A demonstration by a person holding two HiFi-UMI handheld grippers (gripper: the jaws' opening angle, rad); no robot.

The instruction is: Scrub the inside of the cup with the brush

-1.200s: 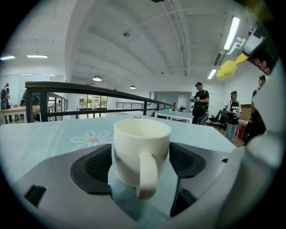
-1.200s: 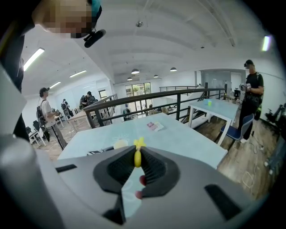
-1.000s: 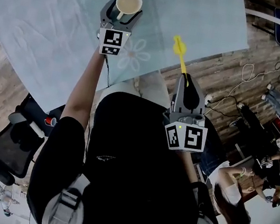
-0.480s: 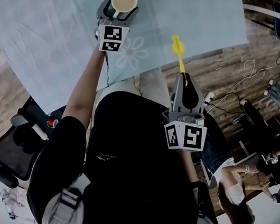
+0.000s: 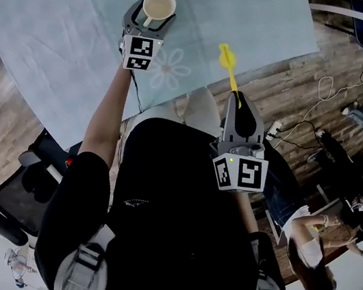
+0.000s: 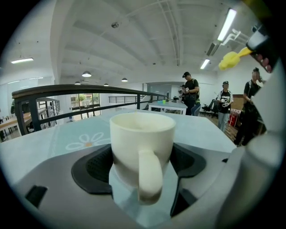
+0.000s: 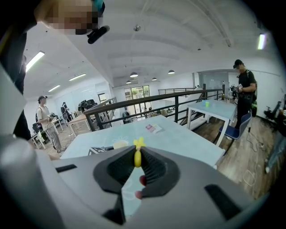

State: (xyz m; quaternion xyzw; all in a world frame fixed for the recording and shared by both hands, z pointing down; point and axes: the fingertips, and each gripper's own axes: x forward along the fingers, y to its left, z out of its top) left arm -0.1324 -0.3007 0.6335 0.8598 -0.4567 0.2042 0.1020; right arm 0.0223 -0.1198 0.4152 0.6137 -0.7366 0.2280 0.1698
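Left gripper (image 5: 149,23): its jaws are closed in on the cup (image 5: 158,6), one dark pad against each side of the cup's body, as the left gripper view (image 6: 140,163) shows.
Right gripper (image 5: 239,104): its jaws are pressed together on the brush (image 5: 231,70), pinching the thin yellow handle near its lower end; seen from the right gripper view (image 7: 137,164), the handle (image 7: 137,156) stands up between the ribbed pads.
Cup: cream-coloured, upright, mouth open to the ceiling, handle (image 6: 149,176) turned back toward the gripper. It is on the table (image 5: 64,23), well in from the edge on the person's side, between two daisy prints on the cloth. From here I can't tell whether its base rests on the cloth or is just clear of it.
Brush: it slants up and away from the person, the handle crossing the table's near edge and the yellow head over the cloth just inside it, to the right of the cup and apart from it.
Table: covered in a pale blue cloth with white daisies, standing on a wooden floor (image 5: 334,70).
Around the room: a black office chair (image 5: 21,189) off the table's left corner, and loose cables (image 5: 319,95) on the floor to the right.
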